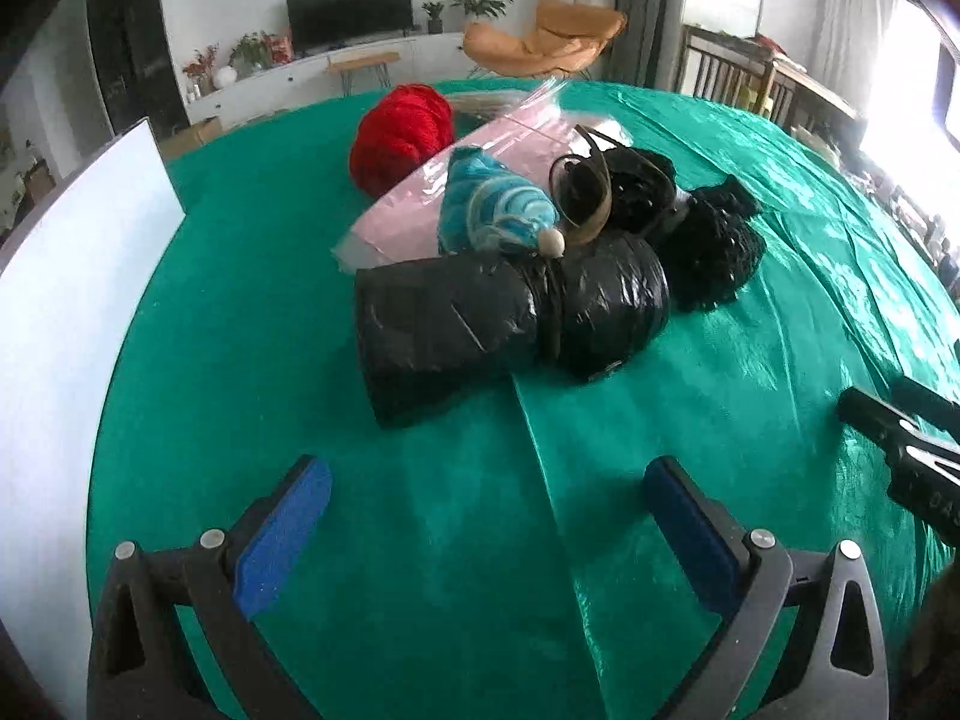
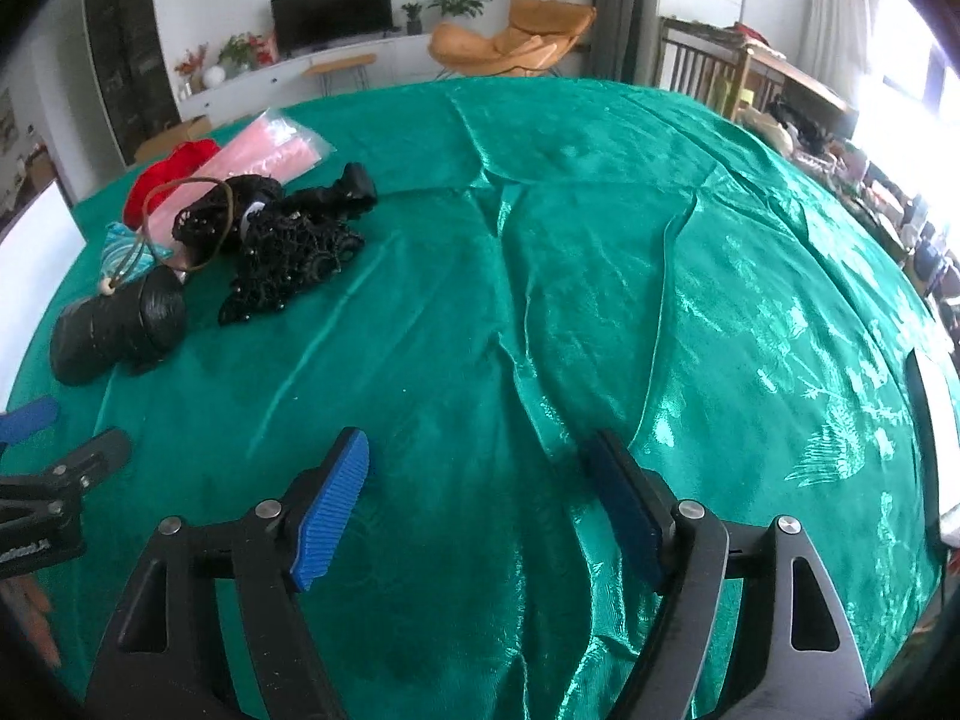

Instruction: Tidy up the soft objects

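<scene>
Both my left tongs (image 1: 487, 495) and right tongs (image 2: 474, 501) gape empty over the green table (image 2: 600, 300), the soft pile centre-frame, and grabbing the black bag roll (image 1: 510, 324) might snag the beaded cord (image 1: 555, 252) looped around it.

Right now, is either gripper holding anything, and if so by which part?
Nothing is held. The left gripper and right gripper both stand open over bare green tablecloth, short of the black roll.
</scene>
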Available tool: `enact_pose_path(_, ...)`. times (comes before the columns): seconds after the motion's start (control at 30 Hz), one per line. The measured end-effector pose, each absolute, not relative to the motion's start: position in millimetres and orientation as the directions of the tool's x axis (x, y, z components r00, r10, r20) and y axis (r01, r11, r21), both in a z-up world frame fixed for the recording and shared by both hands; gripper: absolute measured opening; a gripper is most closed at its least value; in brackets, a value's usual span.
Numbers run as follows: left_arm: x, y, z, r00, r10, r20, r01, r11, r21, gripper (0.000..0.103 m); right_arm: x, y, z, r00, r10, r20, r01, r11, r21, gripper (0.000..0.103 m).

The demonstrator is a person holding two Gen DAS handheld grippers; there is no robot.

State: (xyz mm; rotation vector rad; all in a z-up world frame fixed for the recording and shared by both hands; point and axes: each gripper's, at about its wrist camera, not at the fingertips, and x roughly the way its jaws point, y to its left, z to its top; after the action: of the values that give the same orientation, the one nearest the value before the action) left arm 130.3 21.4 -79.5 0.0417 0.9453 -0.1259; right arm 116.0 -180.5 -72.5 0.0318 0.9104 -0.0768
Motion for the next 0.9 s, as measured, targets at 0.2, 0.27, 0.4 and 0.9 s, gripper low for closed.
enact_pose_path(0.2, 129.2, 24.5, -79.4, 0.579, -0.089, -0.81, 0.124, 0.992, -0.02, 0.103, 117.2, -178.8, -74.1, 0.61, -0.052, -0.791, 0.077, 0.997, -0.007, 0.081)
enact_pose_path(0.27, 129.6, 24.2, -79.4, 0.579, -0.09, -0.81, 0.124, 0.992, -0.021, 0.103, 116.4, -178.4, -74.4, 0.61, -0.051, -0.791, 0.077, 0.997, -0.005, 0.081)
enact_pose_path(0.4, 129.7, 24.3, -79.3, 0.579, -0.09, -0.81, 0.124, 0.992, -0.021, 0.103, 116.8, -177.1, -75.8, 0.609, -0.049, -0.791, 0.074, 0.997, -0.005, 0.082)
enact_pose_path(0.9, 129.9, 24.6, -79.1, 0.579, -0.09, -0.81, 0.124, 0.992, -0.021, 0.103, 116.4, -177.1, -75.8, 0.609, -0.049, -0.791, 0.074, 0.997, -0.005, 0.083)
